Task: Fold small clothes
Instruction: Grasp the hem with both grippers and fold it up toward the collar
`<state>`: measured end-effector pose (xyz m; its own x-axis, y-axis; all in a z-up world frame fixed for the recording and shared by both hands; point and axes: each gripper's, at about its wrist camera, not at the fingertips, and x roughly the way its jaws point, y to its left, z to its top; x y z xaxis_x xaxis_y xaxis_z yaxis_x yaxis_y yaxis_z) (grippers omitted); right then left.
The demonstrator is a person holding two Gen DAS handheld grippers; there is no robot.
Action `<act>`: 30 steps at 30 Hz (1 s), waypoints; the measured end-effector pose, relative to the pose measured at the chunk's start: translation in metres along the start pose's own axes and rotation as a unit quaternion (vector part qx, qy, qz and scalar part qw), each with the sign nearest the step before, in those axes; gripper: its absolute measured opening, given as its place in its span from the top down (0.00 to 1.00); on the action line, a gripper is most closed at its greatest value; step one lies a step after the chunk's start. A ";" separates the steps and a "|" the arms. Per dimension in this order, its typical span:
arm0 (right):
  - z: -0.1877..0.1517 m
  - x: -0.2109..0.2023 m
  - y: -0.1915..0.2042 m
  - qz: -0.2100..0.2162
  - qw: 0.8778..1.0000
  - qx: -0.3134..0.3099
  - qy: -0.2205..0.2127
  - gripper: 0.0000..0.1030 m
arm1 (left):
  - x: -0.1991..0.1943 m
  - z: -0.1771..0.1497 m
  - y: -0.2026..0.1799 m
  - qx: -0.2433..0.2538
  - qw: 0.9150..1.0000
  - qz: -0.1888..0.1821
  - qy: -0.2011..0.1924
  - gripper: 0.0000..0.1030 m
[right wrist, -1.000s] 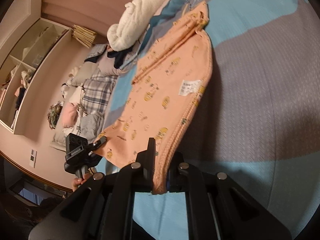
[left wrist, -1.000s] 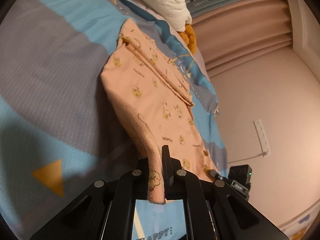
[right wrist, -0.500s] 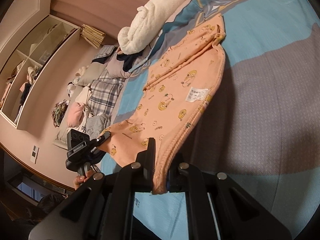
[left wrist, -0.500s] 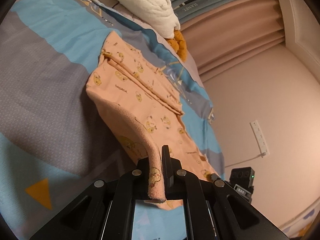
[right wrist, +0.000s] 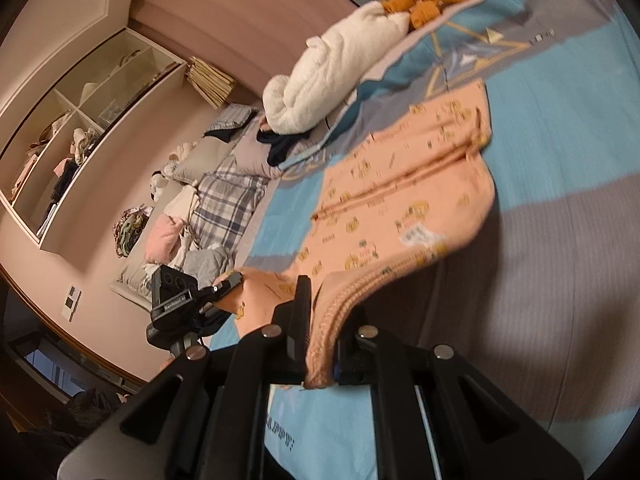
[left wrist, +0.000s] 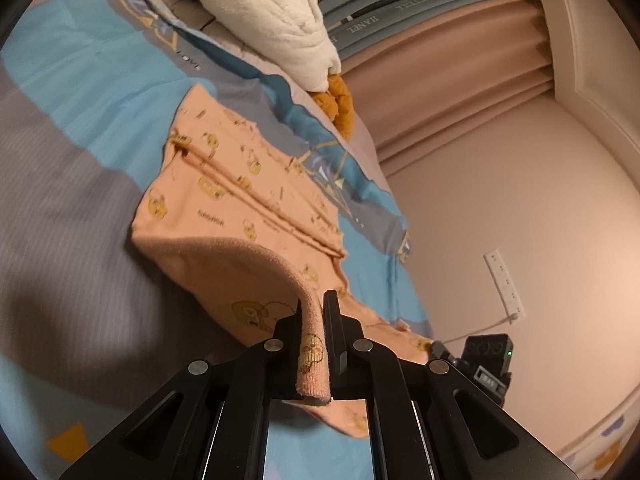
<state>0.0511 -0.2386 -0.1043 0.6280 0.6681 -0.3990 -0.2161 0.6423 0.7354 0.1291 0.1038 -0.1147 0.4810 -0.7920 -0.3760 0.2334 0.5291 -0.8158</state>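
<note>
A small peach garment (left wrist: 240,208) with yellow cartoon prints lies on a blue and grey bedspread (left wrist: 72,152). My left gripper (left wrist: 314,312) is shut on its ribbed hem and holds that edge lifted above the bed. My right gripper (right wrist: 324,320) is shut on the ribbed hem at the other corner of the same garment (right wrist: 400,200), also lifted. The far part of the garment still rests on the bed. Each gripper shows in the other's view: the right one (left wrist: 486,360) and the left one (right wrist: 180,300).
A rolled white fluffy blanket (left wrist: 276,20) and an orange plush (left wrist: 340,100) lie at the head of the bed. Clothes and pillows (right wrist: 216,200) are piled beside it. Curtains (left wrist: 440,80), a wall socket (left wrist: 504,284) and open shelves (right wrist: 80,140) surround the bed.
Both grippers have carried the held hem forward toward the far end of the garment, and the garment is folding over itself.
</note>
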 end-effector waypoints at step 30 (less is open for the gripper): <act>0.170 0.087 -0.064 -0.049 0.994 0.057 -0.080 0.92 | 0.086 0.154 0.032 -0.022 0.999 0.006 -0.035 0.96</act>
<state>0.2468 -0.2858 -0.0932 0.7552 0.5302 -0.3854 -0.0682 0.6483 0.7584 0.3081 0.0990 -0.1054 0.5423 -0.7614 -0.3554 0.1910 0.5236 -0.8303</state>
